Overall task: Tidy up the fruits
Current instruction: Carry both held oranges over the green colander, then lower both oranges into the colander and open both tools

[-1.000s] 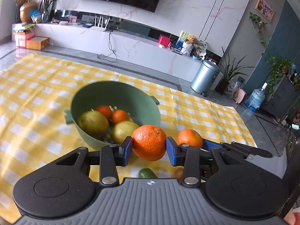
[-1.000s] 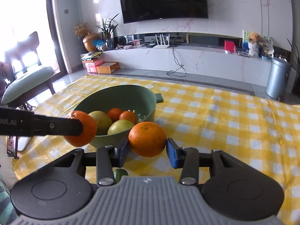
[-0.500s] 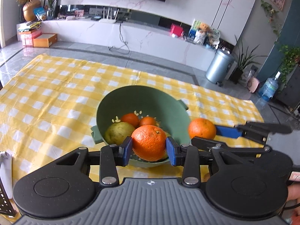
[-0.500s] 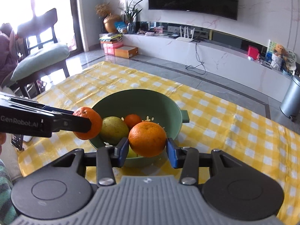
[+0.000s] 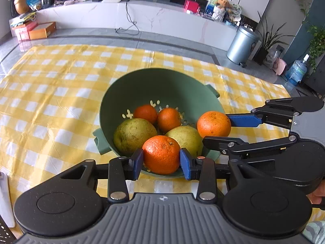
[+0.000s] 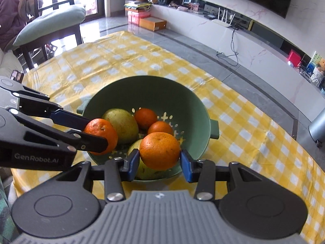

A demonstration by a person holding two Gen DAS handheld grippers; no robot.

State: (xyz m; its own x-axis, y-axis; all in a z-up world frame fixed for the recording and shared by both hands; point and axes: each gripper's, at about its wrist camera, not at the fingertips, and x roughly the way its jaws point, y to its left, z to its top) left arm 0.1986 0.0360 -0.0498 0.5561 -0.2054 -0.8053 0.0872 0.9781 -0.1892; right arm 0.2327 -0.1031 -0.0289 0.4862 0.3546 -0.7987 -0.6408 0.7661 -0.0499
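A green colander bowl (image 5: 178, 85) (image 6: 166, 89) stands on the yellow checked cloth and holds two greenish pears (image 5: 134, 134) (image 6: 121, 124) and two small oranges (image 5: 168, 119) (image 6: 145, 118). My left gripper (image 5: 161, 160) is shut on an orange (image 5: 161, 154) over the bowl's near rim. In the right wrist view that same orange (image 6: 102, 134) shows at the bowl's left rim. My right gripper (image 6: 160, 160) is shut on another orange (image 6: 160, 150), seen from the left wrist at the bowl's right rim (image 5: 214, 124).
The yellow checked cloth (image 5: 50, 93) covers the table around the bowl. A chair with a green cushion (image 6: 50, 22) stands at the far left, a steel bin (image 5: 242, 44) on the floor beyond the table. A person's fingers (image 5: 316, 193) show at the right edge.
Both grippers have carried their oranges in over the bowl and tilted further down. The bowl's inside now shows more fully. The green item seen below the fingers earlier is out of view.
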